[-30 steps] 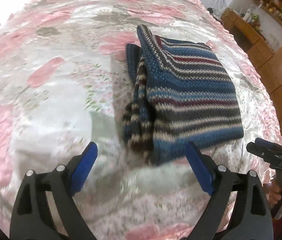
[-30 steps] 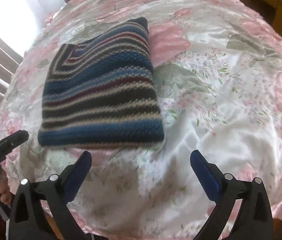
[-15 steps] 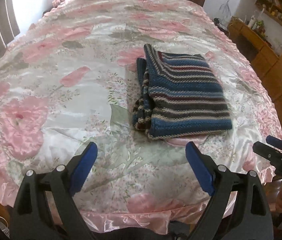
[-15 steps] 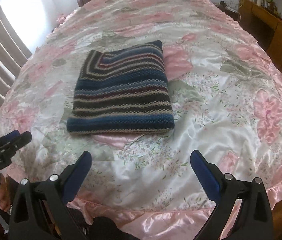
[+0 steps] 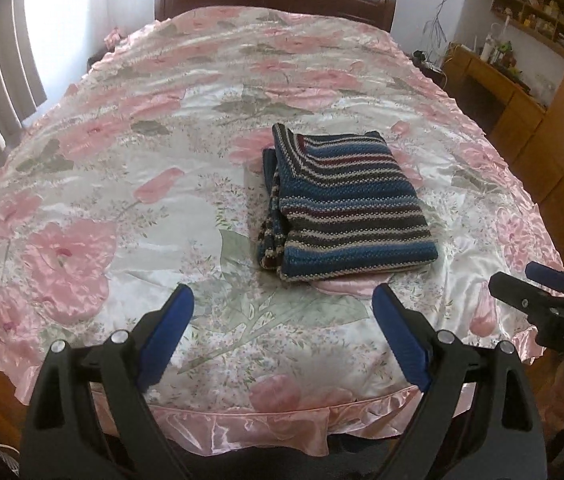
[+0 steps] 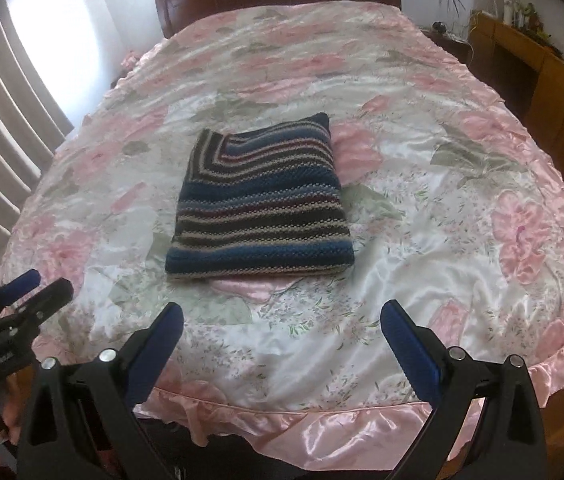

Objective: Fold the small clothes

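- Sweater: we see a striped knit garment, folded to a compact rectangle, lying flat on the floral satin bedspread towards the near half of the bed, short of its middle.
- Left gripper: jaws spread wide, holding nothing, hovering over the near edge of the bed. From here the sweater lies ahead and to the right; loose layered edges show on its left flank.
- Right gripper: likewise released and empty, near the same edge. From here the sweater lies ahead and slightly left, well apart from the fingertips.
- Long axis: we read the rectangle as running away from the grippers, its short blue hem facing them.
- Nearness: we judge neither hand clearly nearer; the left faces the untidy flank, the right the clean fold.
- Stage: we judge the folding essentially complete; any further move would be a reach forward from either side.
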Available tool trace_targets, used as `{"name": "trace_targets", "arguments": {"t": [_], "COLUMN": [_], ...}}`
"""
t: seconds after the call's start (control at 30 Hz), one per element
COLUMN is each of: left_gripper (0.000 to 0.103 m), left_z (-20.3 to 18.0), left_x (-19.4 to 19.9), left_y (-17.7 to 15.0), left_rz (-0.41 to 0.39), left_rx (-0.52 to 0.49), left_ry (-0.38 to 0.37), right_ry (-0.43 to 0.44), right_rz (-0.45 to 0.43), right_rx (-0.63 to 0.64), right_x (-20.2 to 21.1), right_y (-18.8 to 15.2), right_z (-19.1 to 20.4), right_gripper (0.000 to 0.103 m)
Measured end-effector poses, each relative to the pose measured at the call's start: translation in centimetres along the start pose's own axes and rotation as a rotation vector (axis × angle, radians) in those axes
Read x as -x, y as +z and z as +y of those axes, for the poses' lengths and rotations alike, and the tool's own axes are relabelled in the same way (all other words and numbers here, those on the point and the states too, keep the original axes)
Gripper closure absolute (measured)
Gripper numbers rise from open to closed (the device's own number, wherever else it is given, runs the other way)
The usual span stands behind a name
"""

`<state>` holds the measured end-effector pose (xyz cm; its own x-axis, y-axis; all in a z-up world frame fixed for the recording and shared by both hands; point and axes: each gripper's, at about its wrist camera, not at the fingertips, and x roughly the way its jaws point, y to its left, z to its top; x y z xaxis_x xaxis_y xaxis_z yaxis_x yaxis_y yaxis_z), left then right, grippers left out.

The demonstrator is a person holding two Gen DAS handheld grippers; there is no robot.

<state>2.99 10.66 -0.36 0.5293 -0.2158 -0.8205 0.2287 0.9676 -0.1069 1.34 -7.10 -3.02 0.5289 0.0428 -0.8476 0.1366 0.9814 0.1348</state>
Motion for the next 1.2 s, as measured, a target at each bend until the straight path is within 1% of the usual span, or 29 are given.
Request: {"name": "trace_targets", "arguments": {"t": [0.4, 0.57, 0.83, 1.2], "left_gripper": [0.012, 0.012, 0.012, 0.012], "left_z": [-0.6, -0.7, -0.7, -0.7], "left_x": [1.4, 1.4, 1.4, 0.5], "left_y": [-0.5, -0.7, -1.2, -1.7], "left_rz": [-0.021, -0.018, -0.018, 0.01], "left_rx": [-0.013, -0.014, -0.012, -0.015], "left_ry": [0.034, 0.053, 0.075, 0.09], "right_ry": [-0.021, -0.028, -0.03, -0.025], "right_rz": [0.001, -0.02, -0.029, -0.016], "right_rx": [0.015, 0.03, 0.042, 0.051], "right_x": [1.1, 1.7, 2.1, 2.1], "right_y": [-0.4, -0.8, -1.0, -1.3], "right_z": [0.3, 0.7, 0.9, 0.9], "right_gripper": [0.004, 0.004, 0.004, 0.004]}}
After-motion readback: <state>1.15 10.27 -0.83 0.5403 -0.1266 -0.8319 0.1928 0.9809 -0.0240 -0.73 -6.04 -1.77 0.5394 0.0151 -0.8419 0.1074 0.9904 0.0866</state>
